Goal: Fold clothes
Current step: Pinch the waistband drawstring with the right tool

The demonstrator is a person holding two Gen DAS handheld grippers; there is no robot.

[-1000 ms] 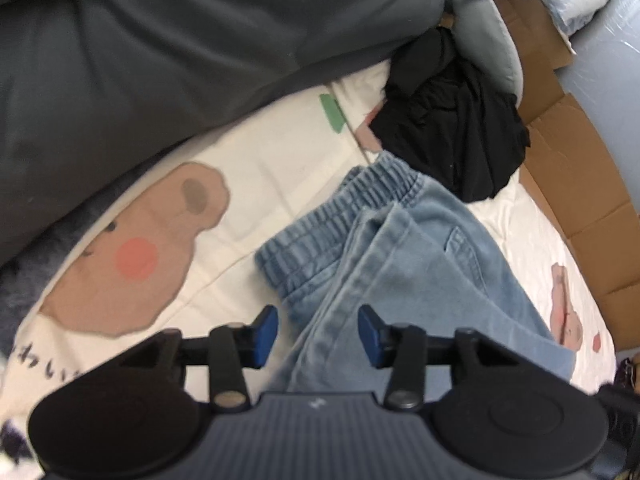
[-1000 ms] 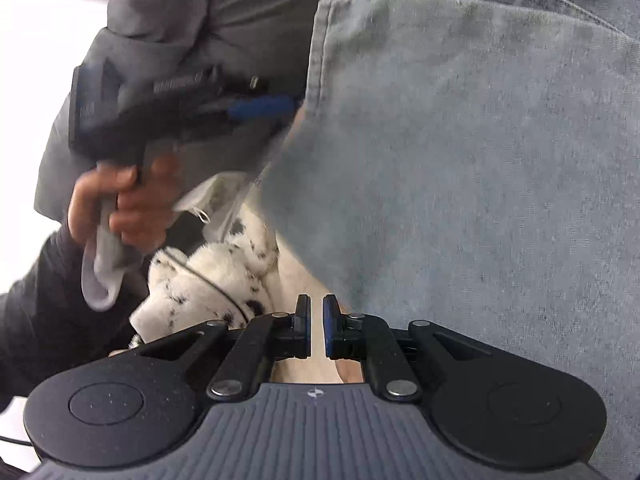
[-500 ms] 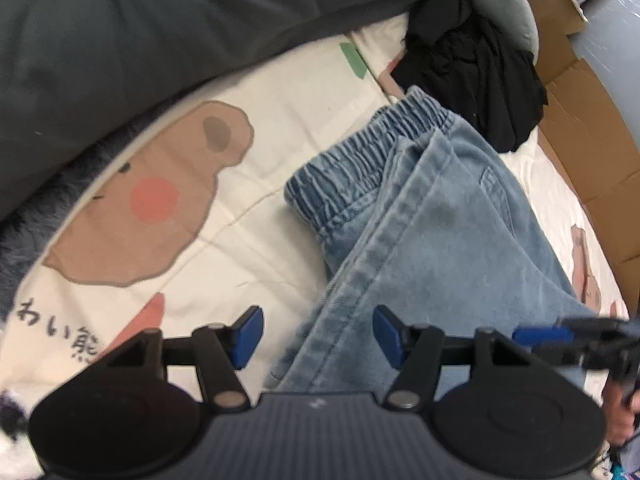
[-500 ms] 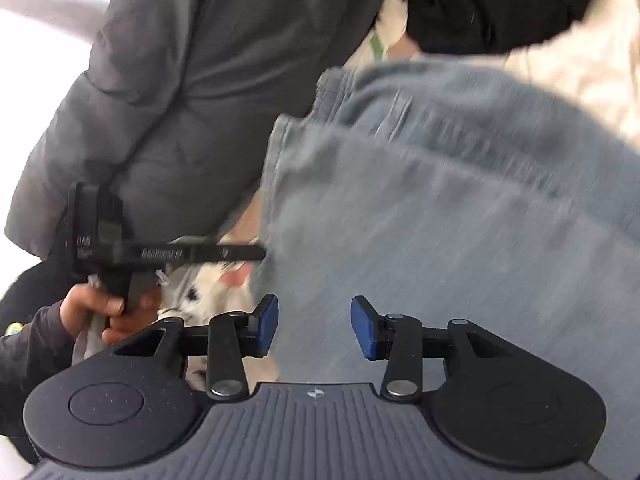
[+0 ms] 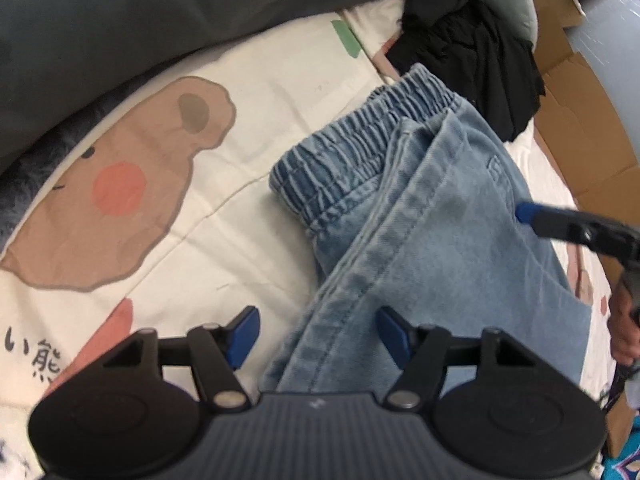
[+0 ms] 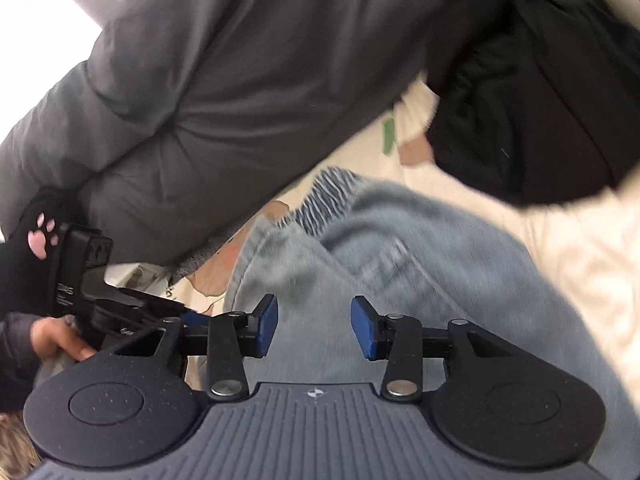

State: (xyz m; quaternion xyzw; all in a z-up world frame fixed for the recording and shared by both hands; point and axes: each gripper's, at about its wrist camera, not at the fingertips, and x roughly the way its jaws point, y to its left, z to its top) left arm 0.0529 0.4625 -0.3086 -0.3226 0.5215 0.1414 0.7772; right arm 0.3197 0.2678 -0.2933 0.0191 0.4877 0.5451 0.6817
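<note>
We see the light-blue jeans (image 5: 448, 216) on the bear-print bed sheet (image 5: 248, 80). Our left gripper (image 5: 316, 332) and right gripper (image 6: 314, 326) have just opened; both sets of fingers hold nothing.

Soft daylight, fisheye-bent edges – right wrist view smeared with motion blur, window glare top left

Cream bedsheet (image 5: 280, 128) with brown bear print (image 5: 120, 184), dark grey duvet (image 5: 160, 12) behind, flattened cardboard (image 5: 576, 120) alongside. Bright daylight.
</note>
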